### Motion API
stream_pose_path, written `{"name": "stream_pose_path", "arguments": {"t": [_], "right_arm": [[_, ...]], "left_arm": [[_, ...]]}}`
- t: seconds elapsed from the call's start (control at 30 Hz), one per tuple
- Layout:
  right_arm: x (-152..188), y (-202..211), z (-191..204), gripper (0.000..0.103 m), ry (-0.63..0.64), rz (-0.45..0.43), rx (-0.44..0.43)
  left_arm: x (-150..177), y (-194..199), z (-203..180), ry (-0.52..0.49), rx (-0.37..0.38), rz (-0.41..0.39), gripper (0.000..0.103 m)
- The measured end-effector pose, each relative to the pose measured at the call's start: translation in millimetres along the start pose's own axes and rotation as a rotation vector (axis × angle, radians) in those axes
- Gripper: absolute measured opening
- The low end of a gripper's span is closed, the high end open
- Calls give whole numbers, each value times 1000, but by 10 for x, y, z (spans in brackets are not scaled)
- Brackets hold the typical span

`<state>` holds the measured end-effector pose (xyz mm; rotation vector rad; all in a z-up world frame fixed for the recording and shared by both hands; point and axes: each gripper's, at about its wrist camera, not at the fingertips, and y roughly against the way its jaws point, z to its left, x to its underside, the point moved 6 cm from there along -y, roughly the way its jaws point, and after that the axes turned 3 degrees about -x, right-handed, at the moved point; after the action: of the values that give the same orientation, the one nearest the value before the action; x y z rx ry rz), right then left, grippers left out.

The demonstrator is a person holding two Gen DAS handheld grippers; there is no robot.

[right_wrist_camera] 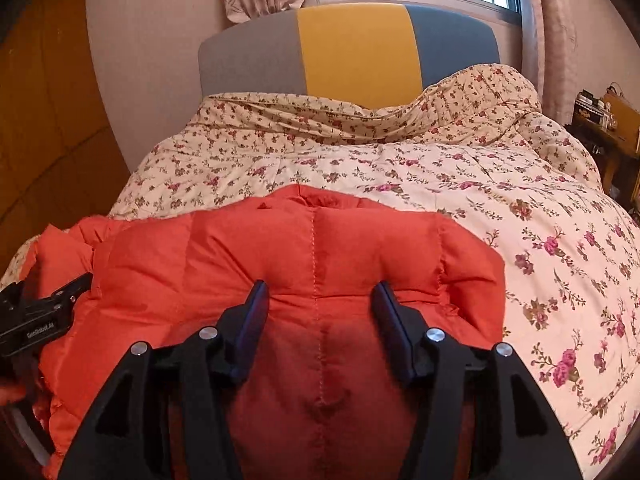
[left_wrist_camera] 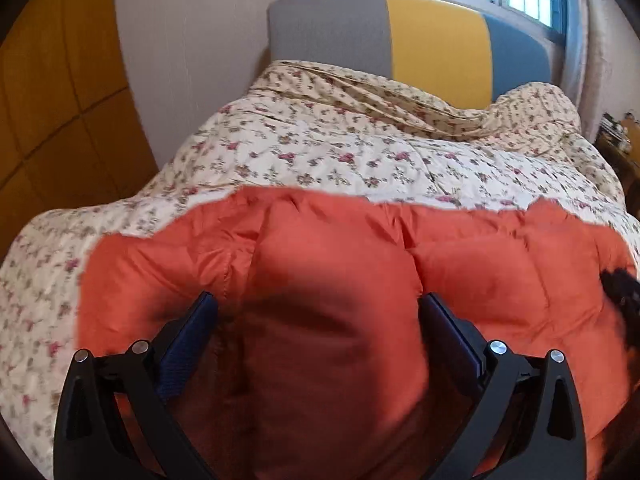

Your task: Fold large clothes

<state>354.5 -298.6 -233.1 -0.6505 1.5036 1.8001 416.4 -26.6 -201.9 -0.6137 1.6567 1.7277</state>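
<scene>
Plainly, from the left wrist view, the left claw (left_wrist_camera: pixel 320 312) has its jaws spread wide, with the orange puffer jacket (left_wrist_camera: pixel 340 264) bulging up between them; whether the pads press the fabric is hard to tell, and it looks like no grip. The jacket lies on the bed's floral quilt (left_wrist_camera: pixel 320 152), its long axis running from 9 to 3 o'clock, and the headboard (left_wrist_camera: pixel 436 44) stands at 12.

From the right wrist view, the right claw (right_wrist_camera: pixel 318 300) stands partly apart, astride a stitched seam of the jacket (right_wrist_camera: pixel 280 248), pads clear of the cloth. The left claw (right_wrist_camera: pixel 44 304) shows at 9 o'clock on the jacket's far end. Each claw seems equally near its own end.
</scene>
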Motion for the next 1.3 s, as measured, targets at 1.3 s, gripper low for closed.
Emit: {"name": "stream_pose_path", "arguments": {"t": [1.3], "right_arm": [[538, 1211, -556, 68, -211, 126, -58]], "left_arm": [[725, 846, 114, 5, 119, 64, 100]]}}
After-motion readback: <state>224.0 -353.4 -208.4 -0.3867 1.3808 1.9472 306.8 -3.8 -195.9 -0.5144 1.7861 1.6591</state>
